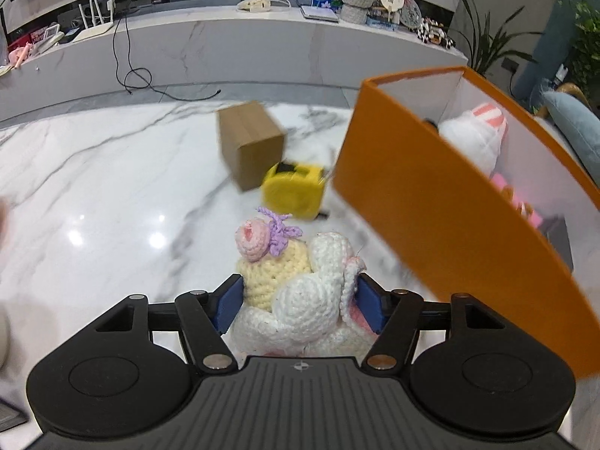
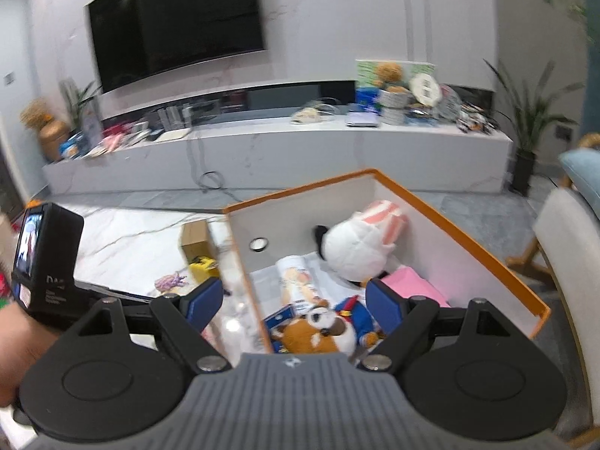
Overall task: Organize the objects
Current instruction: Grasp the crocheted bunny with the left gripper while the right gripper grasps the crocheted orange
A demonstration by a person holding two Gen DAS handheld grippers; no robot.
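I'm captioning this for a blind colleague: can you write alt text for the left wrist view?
The left gripper grips a crocheted toy, white and cream with a pink and purple topknot, between its blue pads above a white marble floor. An orange box stands to the right, a cardboard box and yellow toy beyond.

You have a glossy white marble table [image 1: 112,195] with grey veins under everything. On it, a brown cardboard box [image 1: 250,142] sits with a yellow block [image 1: 294,191] just in front of it. To their right stands the orange box [image 1: 431,202], white inside, its near wall beside the yellow block. A purple crocheted piece [image 2: 171,282] lies near them.
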